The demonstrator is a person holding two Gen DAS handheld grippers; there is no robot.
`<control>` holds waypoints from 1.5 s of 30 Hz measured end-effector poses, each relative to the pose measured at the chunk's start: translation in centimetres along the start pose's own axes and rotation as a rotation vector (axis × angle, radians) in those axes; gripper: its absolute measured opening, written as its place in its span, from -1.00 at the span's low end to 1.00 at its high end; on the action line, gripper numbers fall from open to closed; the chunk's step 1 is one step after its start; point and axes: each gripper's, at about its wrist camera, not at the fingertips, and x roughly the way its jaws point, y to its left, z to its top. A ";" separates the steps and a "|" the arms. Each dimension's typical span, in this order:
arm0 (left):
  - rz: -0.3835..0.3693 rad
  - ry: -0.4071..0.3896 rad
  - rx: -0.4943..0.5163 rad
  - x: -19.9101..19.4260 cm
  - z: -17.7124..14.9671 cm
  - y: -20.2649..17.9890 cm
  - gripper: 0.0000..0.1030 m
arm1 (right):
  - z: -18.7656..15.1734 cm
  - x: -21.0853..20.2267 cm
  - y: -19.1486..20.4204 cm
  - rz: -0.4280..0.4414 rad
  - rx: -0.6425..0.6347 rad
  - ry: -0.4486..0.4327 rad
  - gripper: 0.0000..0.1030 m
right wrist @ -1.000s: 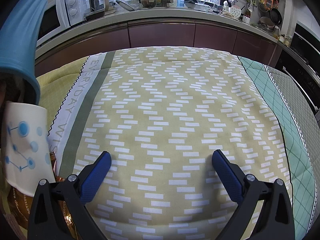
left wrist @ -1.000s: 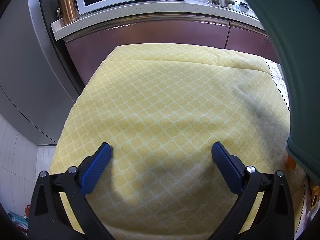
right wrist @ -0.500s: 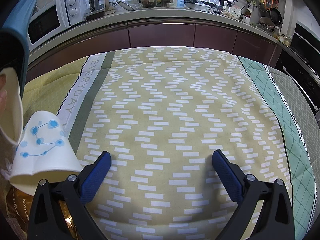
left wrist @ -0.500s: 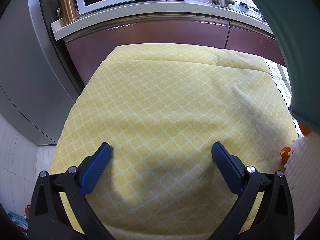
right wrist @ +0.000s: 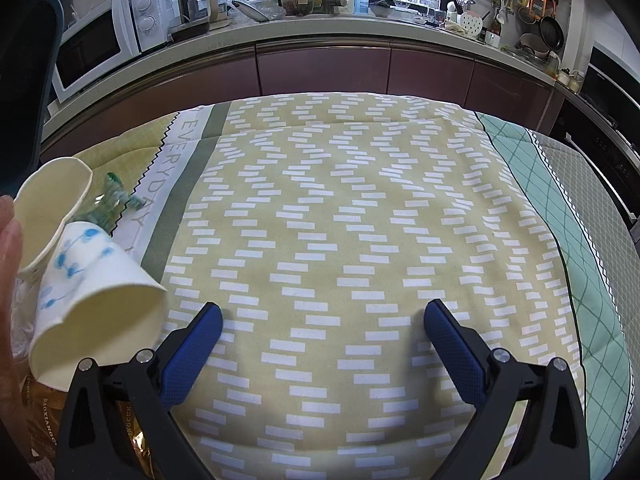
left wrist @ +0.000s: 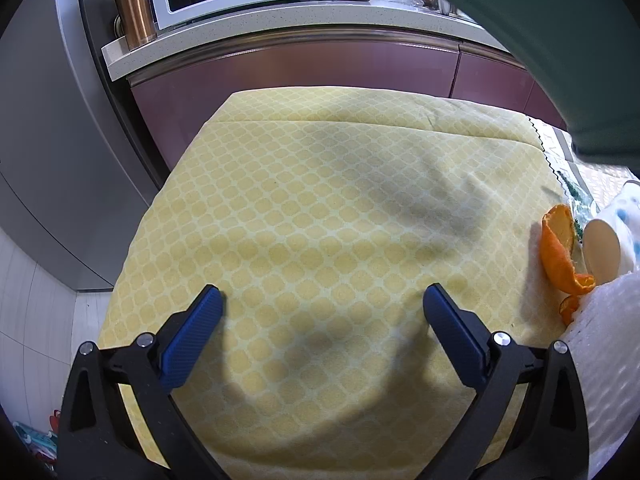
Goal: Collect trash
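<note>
Both claws stand wide apart and empty: the left gripper [left wrist: 322, 306] over a yellow lattice-patterned cloth [left wrist: 320, 208], the right gripper [right wrist: 323, 322] over an olive cloth with white dashes [right wrist: 340, 220]. Just left of the right gripper's left finger, a white paper cup with blue dots [right wrist: 90, 298] lies on its side, long axis slanting, mouth toward the camera. A second crushed cup [right wrist: 48, 208] sits behind it beside a person's fingers [right wrist: 8, 248]. In the left view, curled orange peel [left wrist: 560, 250] lies at the cloth's right edge, touching white foam netting [left wrist: 604, 340]
</note>
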 end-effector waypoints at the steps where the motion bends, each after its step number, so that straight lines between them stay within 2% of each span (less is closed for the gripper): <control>1: 0.000 0.000 0.000 0.0 0.0 0.0 0.92 | 0.0 0.0 0.0 0.000 0.000 0.000 0.89; 45: -0.002 0.001 -0.002 -0.1 0.1 0.0 0.92 | 0.0 0.0 0.0 -0.001 -0.001 0.000 0.89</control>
